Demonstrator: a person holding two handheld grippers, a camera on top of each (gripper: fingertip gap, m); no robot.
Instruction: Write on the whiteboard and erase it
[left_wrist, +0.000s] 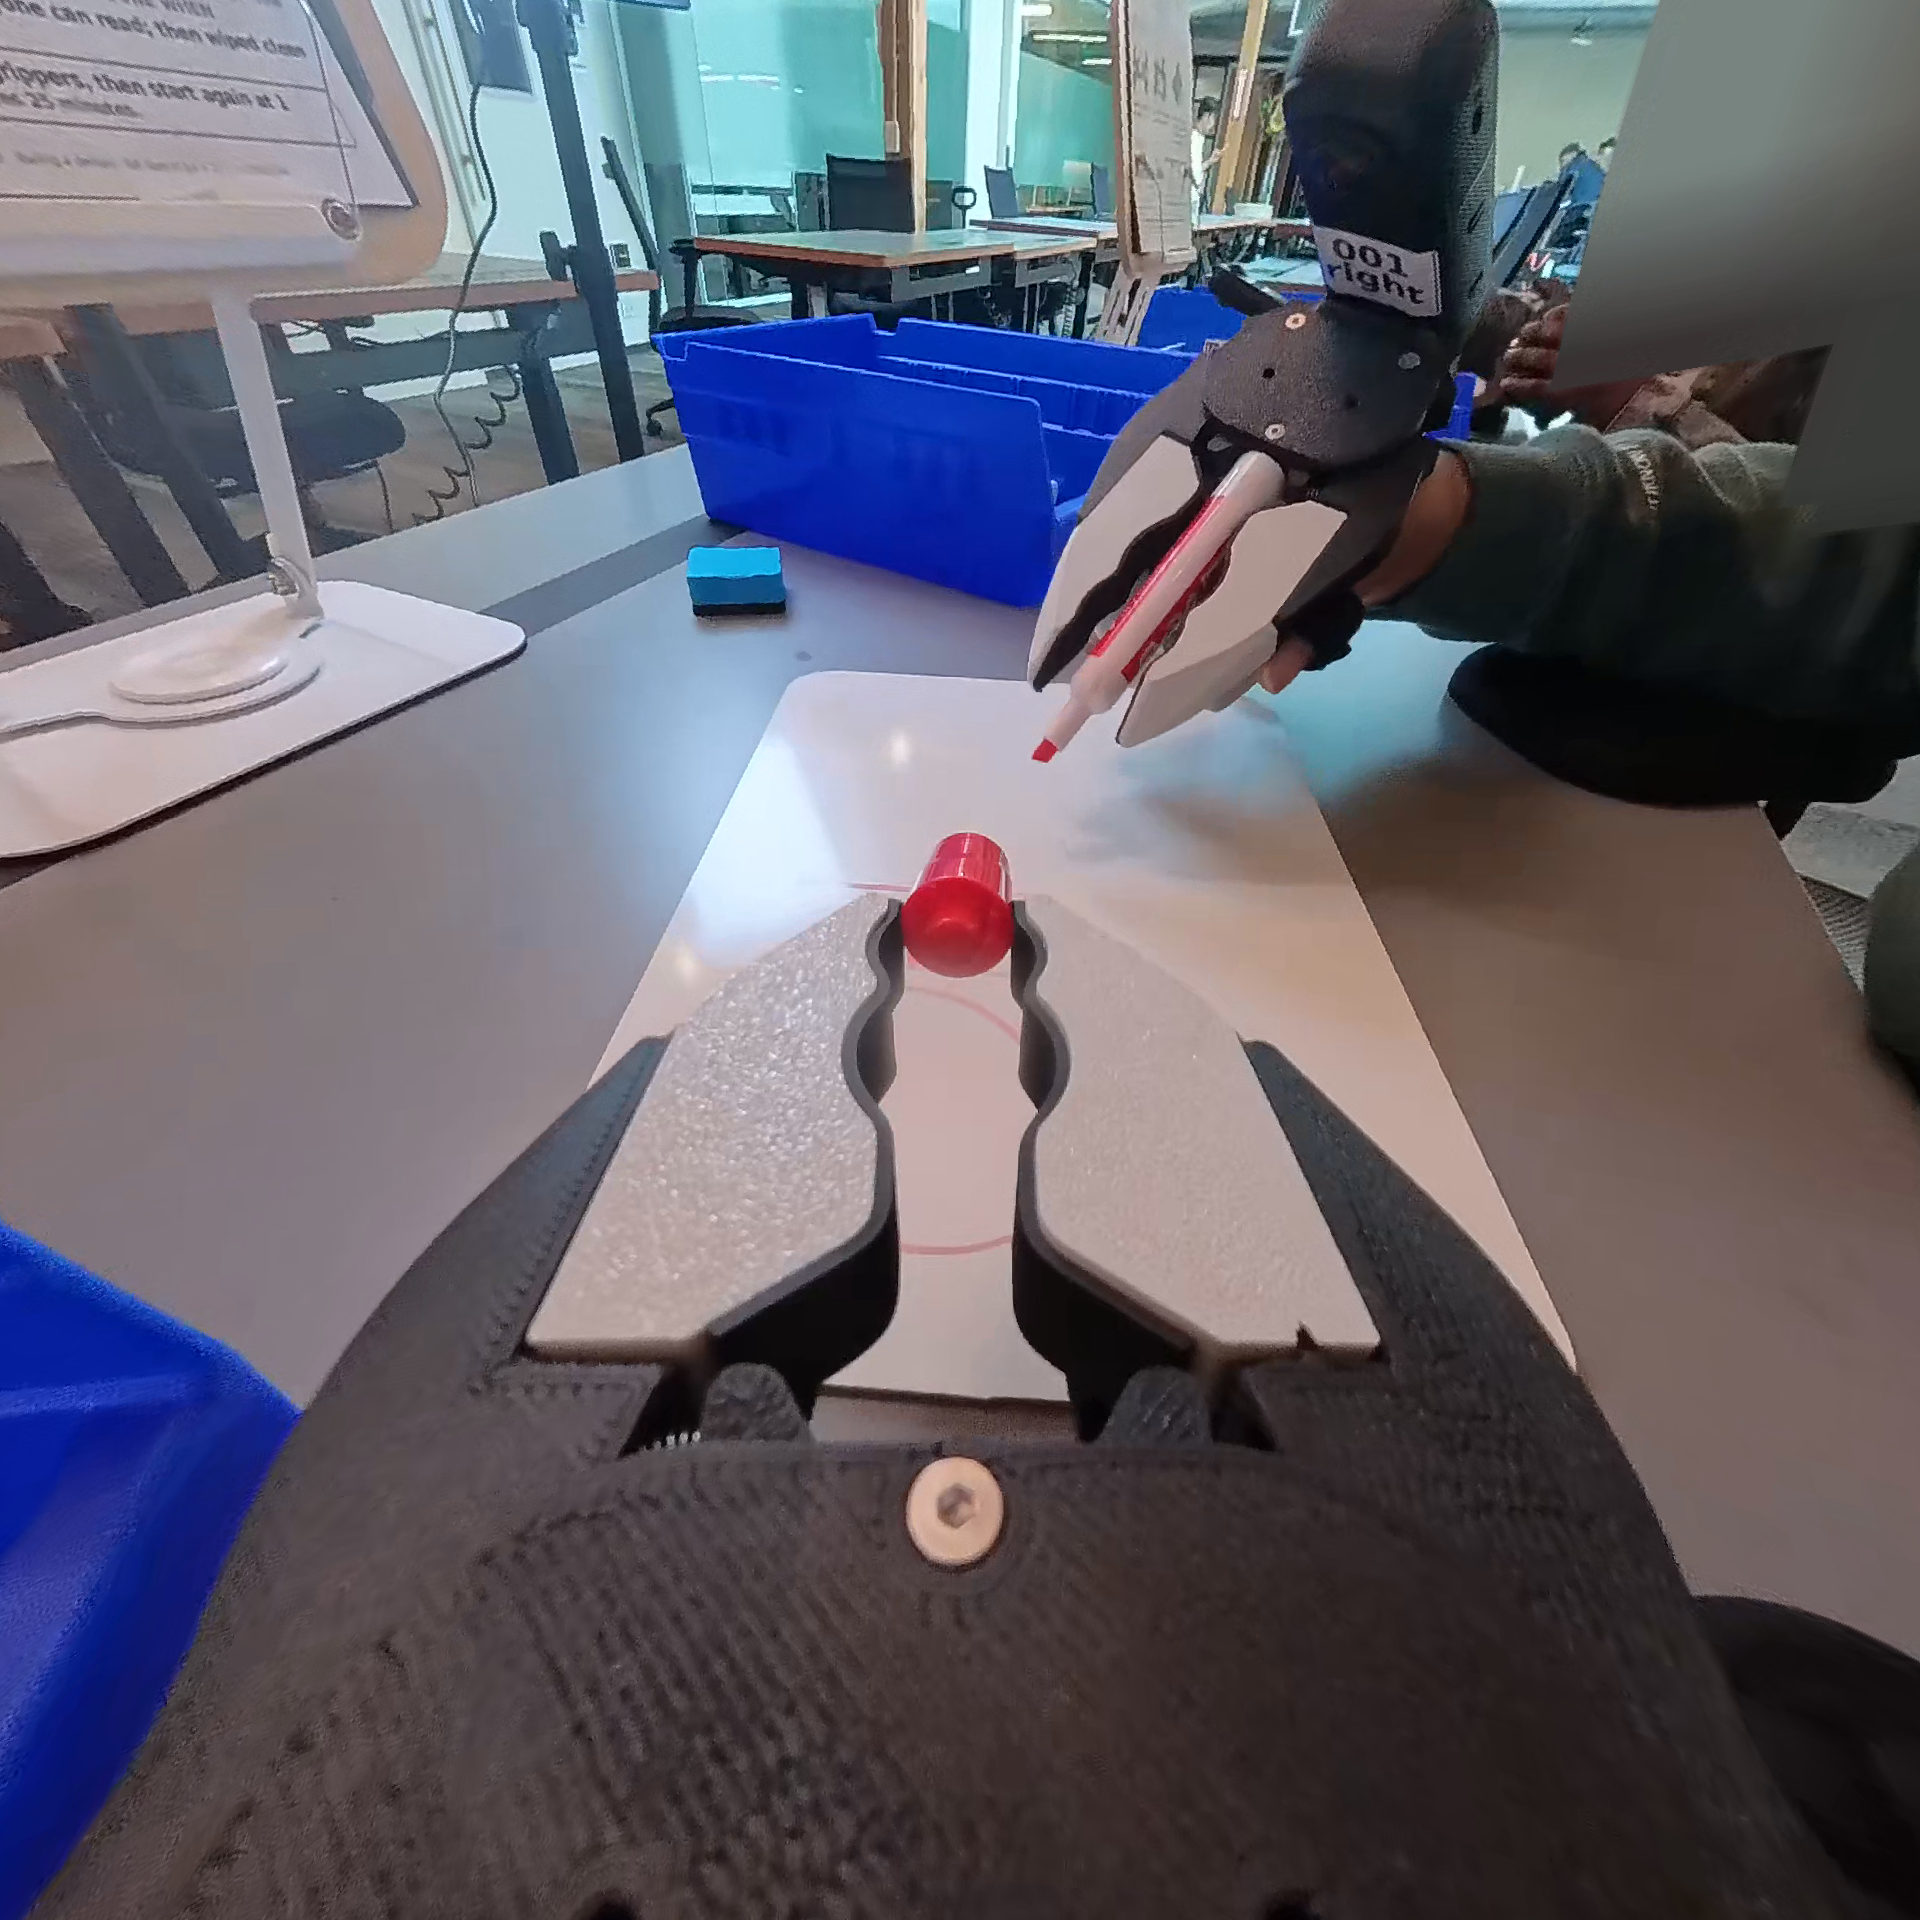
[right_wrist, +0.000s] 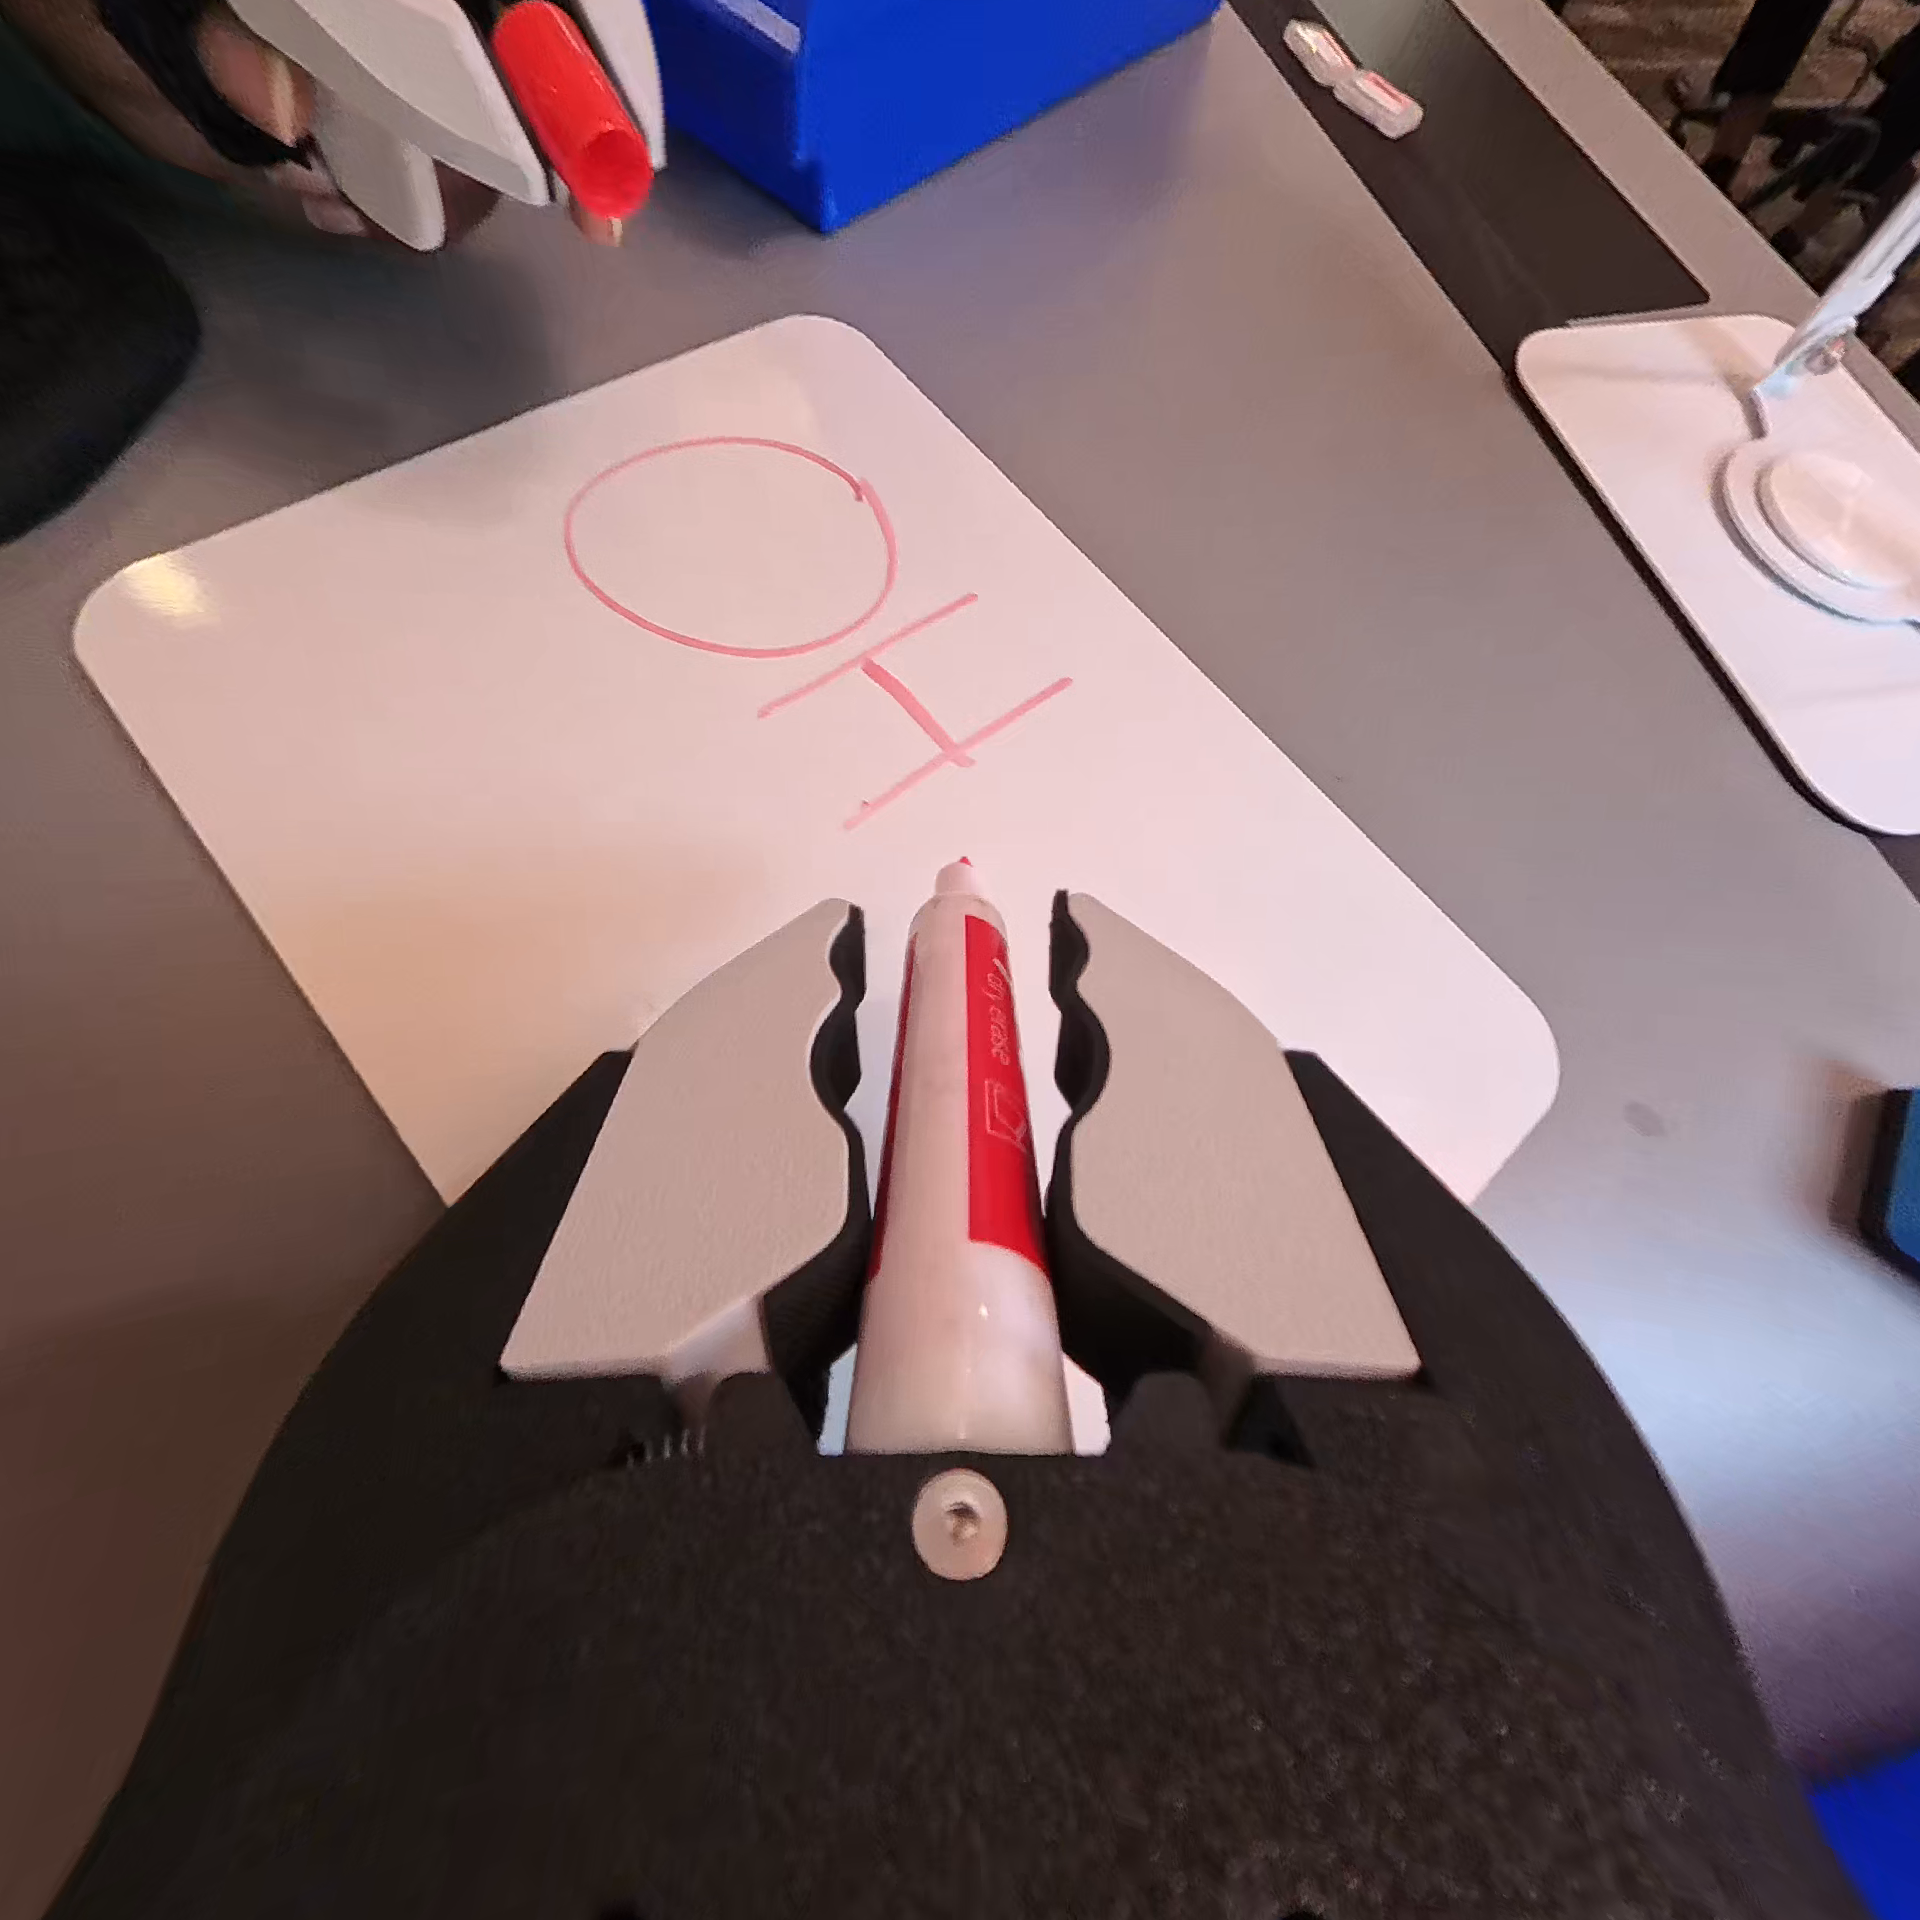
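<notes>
Right gripper (right_wrist: 956, 914) fingers clamp the red dry-erase marker (right_wrist: 961, 1122), tip just above the whiteboard (right_wrist: 416, 831) lying mid-worktop (right_wrist: 1195, 312), red marks on it. Left gripper (left_wrist: 956, 920) pinches the red cap (left_wrist: 958, 902). Blue eraser (left_wrist: 736, 580) beside the blue bin (left_wrist: 883, 457).

Blue bins (left_wrist: 883, 457), white stand base (left_wrist: 249, 675), grey table (left_wrist: 416, 935), office desks (left_wrist: 894, 255)

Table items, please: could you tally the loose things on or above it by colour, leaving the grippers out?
Red: 2, the marker and its cap
White: 2, the whiteboard and the stand base
Blue: 3, the eraser and two bins
Total: 7
</notes>
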